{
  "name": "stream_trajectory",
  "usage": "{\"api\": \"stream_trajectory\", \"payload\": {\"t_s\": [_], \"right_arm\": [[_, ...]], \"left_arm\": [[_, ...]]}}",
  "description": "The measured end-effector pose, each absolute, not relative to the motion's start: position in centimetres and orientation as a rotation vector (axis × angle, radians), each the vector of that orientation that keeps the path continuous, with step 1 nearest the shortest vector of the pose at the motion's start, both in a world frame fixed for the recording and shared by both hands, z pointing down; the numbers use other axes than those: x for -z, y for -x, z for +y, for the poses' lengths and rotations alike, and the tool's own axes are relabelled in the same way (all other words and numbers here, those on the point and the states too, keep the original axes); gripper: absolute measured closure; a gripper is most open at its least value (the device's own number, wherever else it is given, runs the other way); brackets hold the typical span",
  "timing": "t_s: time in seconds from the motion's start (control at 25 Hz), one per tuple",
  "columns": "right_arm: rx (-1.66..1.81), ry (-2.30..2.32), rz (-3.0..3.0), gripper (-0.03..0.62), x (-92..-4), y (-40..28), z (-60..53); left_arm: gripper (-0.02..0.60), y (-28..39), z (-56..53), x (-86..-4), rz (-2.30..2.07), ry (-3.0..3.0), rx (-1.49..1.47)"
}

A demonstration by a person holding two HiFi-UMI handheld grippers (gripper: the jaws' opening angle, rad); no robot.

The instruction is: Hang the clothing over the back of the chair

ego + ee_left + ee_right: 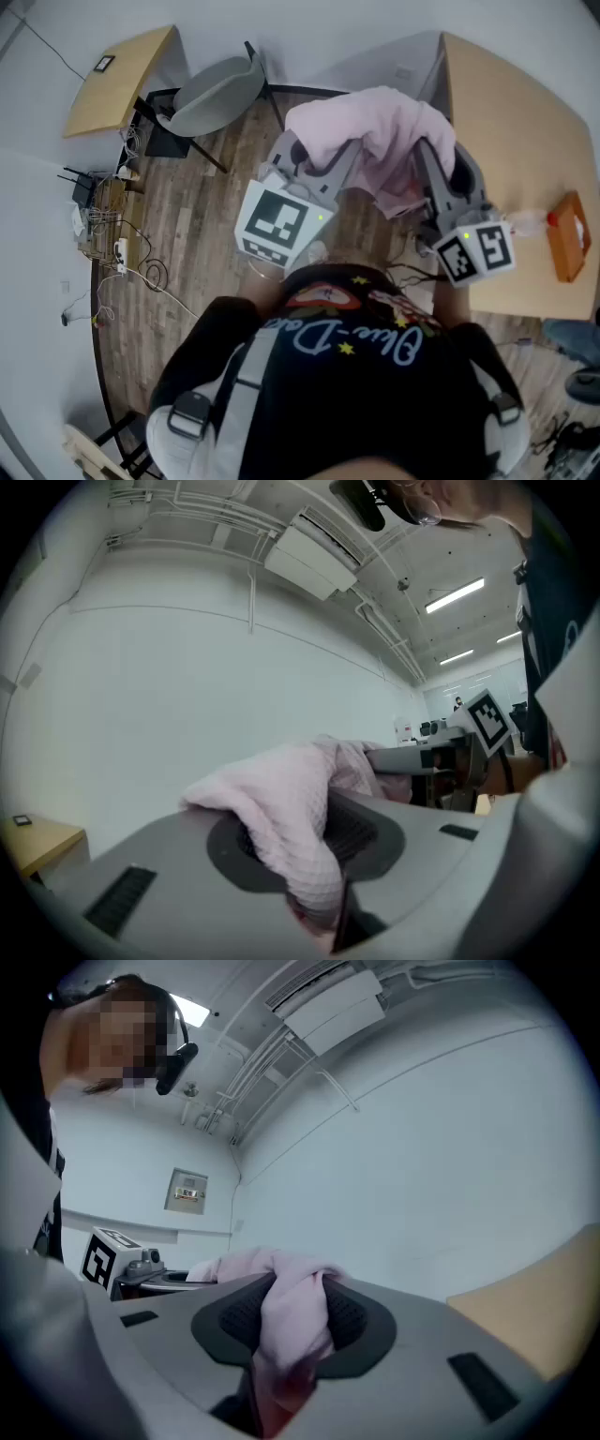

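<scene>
A pale pink garment (pixel 380 141) is bunched up high in front of me, held between both grippers. My left gripper (pixel 345 159) is shut on its left part; in the left gripper view the pink cloth (pixel 291 827) is pinched between the two grey jaws. My right gripper (pixel 427 155) is shut on its right part, and the right gripper view shows the pink fabric (pixel 292 1330) squeezed between the pads. A grey shell chair (pixel 217 94) on dark legs stands on the wooden floor at the upper left, well apart from the garment.
A light wooden table (pixel 511 159) is on the right with an orange tissue box (pixel 569 236) on it. A smaller wooden desk (pixel 117 80) stands at upper left. Cables and a power strip (pixel 120 253) lie along the left wall.
</scene>
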State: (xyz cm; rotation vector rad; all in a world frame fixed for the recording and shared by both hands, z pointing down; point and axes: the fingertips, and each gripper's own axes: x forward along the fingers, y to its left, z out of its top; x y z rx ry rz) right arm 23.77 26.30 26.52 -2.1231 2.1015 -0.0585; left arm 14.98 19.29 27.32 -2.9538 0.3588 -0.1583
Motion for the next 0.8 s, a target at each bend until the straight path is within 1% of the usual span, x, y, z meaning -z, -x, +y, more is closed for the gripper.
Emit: {"api": "stream_trajectory", "payload": {"t_s": [0.32,0.8], "right_arm": [[0.06,2.139,2.076,0.479,-27.1,-23.8,24.4],[0.019,2.209,2.011,0.479,-25.4,-23.3,20.7]], "left_arm": [[0.485,-15.2,17.2,-27.8,0.335,2.952,0.154],[0.484,-15.1,13.2,-26.0,0.242,2.938,0.109]]}}
